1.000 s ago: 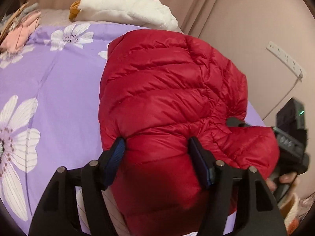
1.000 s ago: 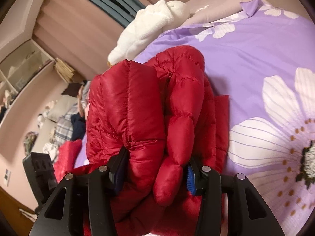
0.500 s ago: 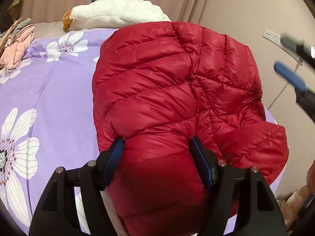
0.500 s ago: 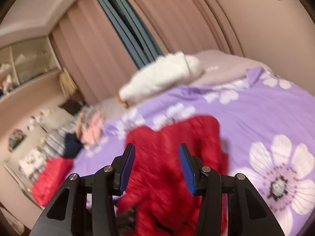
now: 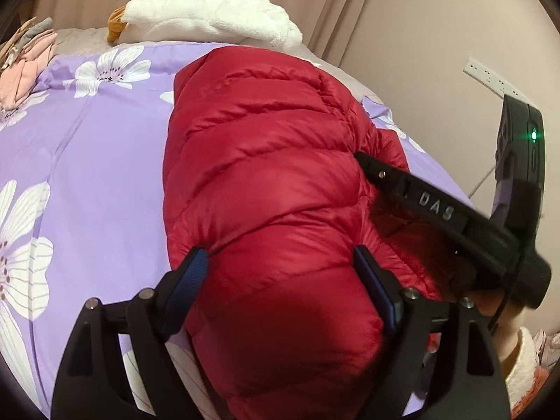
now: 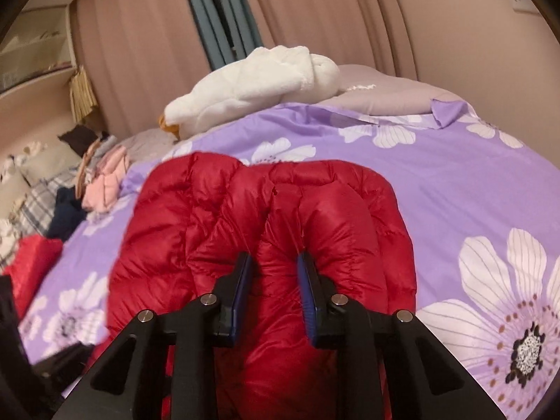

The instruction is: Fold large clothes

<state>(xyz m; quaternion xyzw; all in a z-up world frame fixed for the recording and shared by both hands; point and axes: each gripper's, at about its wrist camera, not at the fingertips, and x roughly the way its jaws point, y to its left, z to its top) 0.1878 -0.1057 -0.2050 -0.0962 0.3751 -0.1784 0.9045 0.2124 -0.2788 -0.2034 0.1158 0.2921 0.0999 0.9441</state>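
Observation:
A red quilted down jacket (image 5: 266, 182) lies folded in a thick bundle on the purple flowered bedcover (image 5: 87, 161). My left gripper (image 5: 280, 273) has its jaws wide apart around the near end of the bundle, blue pads against the puffy fabric. My right gripper (image 6: 274, 280) is shut on a fold of the same jacket (image 6: 315, 210) at its near edge. The right gripper's black body (image 5: 455, 217) shows in the left wrist view, at the jacket's right side.
A white plush goose (image 5: 210, 17) lies at the head of the bed, also in the right wrist view (image 6: 259, 84). Piled clothes (image 6: 101, 182) and a red garment (image 6: 31, 262) sit at the bed's left. Wall with a socket strip (image 5: 490, 77) is close on the right.
My right gripper let go, swung up away from the jacket, then came back and closed on a fold at its near edge. My left gripper stayed around the bundle's end.

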